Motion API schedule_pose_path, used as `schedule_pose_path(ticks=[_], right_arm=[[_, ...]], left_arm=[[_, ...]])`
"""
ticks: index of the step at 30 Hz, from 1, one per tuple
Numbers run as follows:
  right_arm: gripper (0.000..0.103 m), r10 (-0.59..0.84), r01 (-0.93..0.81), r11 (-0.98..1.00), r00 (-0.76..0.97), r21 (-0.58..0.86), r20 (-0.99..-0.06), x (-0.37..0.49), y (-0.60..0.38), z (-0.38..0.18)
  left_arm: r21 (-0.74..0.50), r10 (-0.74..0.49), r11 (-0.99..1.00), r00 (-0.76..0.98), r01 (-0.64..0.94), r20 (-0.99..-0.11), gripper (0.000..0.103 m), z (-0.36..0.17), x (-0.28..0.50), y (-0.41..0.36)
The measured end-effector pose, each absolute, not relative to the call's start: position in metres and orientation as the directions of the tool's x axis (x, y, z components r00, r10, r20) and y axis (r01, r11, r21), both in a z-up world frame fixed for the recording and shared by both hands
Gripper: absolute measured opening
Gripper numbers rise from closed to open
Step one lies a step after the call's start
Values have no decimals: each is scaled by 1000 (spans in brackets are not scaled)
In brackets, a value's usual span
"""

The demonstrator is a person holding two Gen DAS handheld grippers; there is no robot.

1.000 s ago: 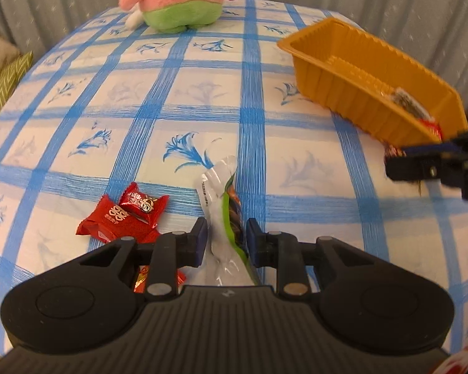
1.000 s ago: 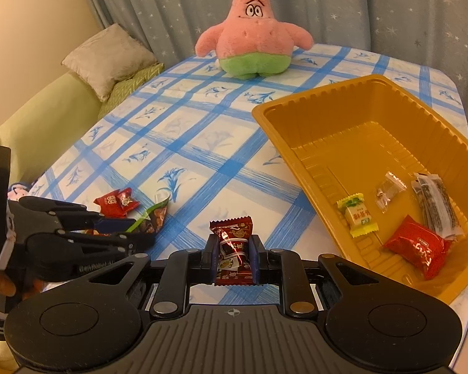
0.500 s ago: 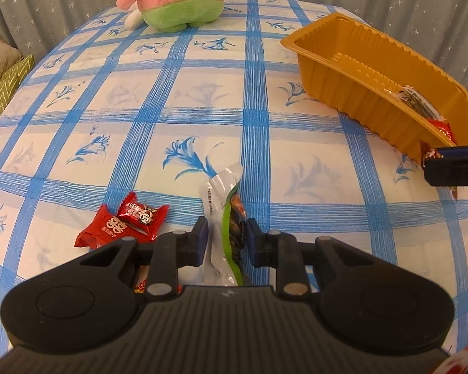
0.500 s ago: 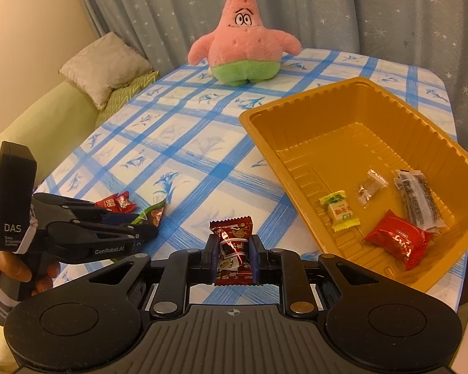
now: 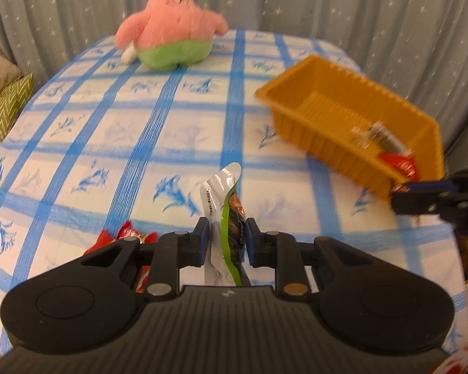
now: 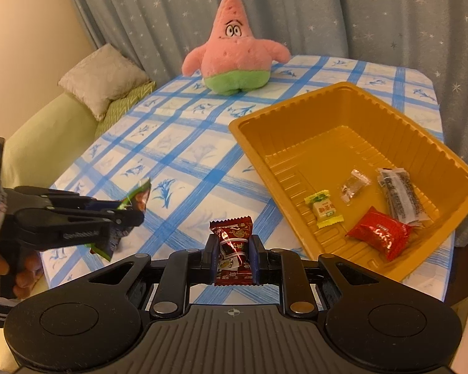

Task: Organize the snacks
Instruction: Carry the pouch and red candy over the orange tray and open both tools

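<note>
My left gripper (image 5: 225, 243) is shut on a green and silver snack packet (image 5: 226, 215) and holds it above the table; it also shows in the right wrist view (image 6: 121, 218) with the packet (image 6: 135, 201). My right gripper (image 6: 233, 257) is shut on a dark red candy packet (image 6: 234, 244), left of the orange tray (image 6: 296, 118). The tray holds a red packet (image 6: 379, 230), a yellow-green candy (image 6: 323, 208), a clear wrapper (image 6: 352, 184) and a dark bar (image 6: 399, 194). Red packets (image 5: 124, 238) lie on the table by my left fingers.
A pink and green starfish plush (image 6: 234, 53) stands at the far side of the blue-checked tablecloth (image 6: 184, 143). A green sofa with a cushion (image 6: 103, 78) is off the left edge. Curtains hang behind. The tray also shows in the left wrist view (image 5: 337, 131).
Both grippers have risen with their packets. The left gripper lifted the green packet off the table, and its view tilted up toward the plush. The right gripper kept its hold.
</note>
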State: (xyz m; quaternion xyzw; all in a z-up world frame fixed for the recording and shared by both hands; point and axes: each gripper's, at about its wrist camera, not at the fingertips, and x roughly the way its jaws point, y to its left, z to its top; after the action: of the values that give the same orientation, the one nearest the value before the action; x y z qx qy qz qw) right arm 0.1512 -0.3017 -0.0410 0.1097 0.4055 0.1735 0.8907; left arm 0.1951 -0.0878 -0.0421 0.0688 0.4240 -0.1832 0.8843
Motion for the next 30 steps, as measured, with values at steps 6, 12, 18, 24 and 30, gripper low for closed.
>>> schedule_pose_path(ticks=[6, 12, 18, 24, 30], right_arm=[[20, 385, -195, 919, 633, 343, -671, 148, -316, -34], [21, 361, -161, 925, 654, 344, -665, 147, -330, -28], [21, 323, -115, 935, 672, 337, -666, 148, -346, -23], [21, 291, -81, 940, 694, 330, -659, 155, -363, -21], [21, 260, -51, 946, 710, 321, -654, 166, -377, -19]], left_arm=[[-46, -319, 902, 592, 428, -740, 22, -17, 191, -108], [-54, -369, 875, 589, 481, -719, 22, -2, 189, -132], [-60, -412, 844, 573, 533, -709, 22, 4, 196, -159], [-60, -441, 822, 566, 566, -697, 22, 6, 209, -186], [-62, -471, 797, 555, 601, -685, 22, 9, 223, -209]])
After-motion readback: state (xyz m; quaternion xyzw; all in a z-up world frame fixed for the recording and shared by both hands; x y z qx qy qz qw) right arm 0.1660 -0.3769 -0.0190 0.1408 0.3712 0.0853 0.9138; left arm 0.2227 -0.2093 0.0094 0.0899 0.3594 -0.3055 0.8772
